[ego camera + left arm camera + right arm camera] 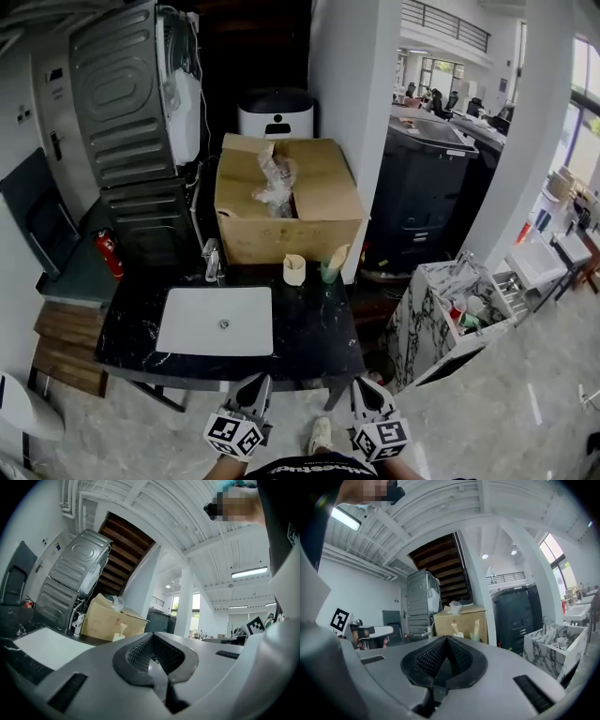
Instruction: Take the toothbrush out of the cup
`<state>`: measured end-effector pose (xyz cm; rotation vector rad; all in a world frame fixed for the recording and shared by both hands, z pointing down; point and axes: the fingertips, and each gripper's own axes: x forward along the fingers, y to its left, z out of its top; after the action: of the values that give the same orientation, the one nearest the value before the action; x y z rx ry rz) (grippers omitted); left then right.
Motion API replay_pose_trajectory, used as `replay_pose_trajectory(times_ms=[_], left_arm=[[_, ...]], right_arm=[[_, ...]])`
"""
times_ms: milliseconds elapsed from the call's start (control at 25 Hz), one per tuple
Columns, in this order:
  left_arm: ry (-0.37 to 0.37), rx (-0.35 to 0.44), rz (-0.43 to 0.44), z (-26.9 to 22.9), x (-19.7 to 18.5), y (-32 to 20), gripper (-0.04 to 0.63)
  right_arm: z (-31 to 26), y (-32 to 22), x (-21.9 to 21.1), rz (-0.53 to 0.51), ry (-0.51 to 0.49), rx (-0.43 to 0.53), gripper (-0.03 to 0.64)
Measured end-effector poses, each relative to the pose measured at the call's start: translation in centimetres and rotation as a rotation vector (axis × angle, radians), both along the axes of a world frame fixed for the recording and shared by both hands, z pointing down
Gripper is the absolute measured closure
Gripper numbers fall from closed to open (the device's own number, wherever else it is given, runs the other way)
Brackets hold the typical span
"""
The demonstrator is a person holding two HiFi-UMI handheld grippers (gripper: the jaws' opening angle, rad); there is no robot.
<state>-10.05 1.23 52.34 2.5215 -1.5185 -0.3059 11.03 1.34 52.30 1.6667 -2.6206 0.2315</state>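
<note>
— Tongs?
— Left gripper (260, 382) and right gripper (365, 385) both pinched shut, empty, low by the near edge of the black counter (309, 339)
— Toothbrush (338, 253)?
— Standing in the green cup (328, 273) at the counter's far edge, against the cardboard box (319, 202), well apart from both

Head view: steeply down onto surface (309, 330), standing back. Left gripper view, right gripper view: low, level, sharing distant cardboard box (319, 192).
</note>
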Motion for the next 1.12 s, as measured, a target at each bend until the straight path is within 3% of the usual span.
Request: replay_pose_trajectory(times_ms=[480, 760, 1120], left_arm=[[0.004, 0.005, -0.046, -1.9, 4.0, -16.0, 0.581], [-0.03, -0.025, -0.073, -1.4, 4.4, -19.7, 0.581], [-0.015, -0.028, -0.044, -1.3, 2.8, -23.9, 0.581]], right_arm=[[-1.3, -16.2, 3.1, -0.106, -0.033, 0.005, 0.581], [0.1, -21.0, 3.8, -0.115, -0.045, -0.049, 0.581], [0.8, -24.5, 1.7, -0.089, -0.031, -0.076, 0.581]])
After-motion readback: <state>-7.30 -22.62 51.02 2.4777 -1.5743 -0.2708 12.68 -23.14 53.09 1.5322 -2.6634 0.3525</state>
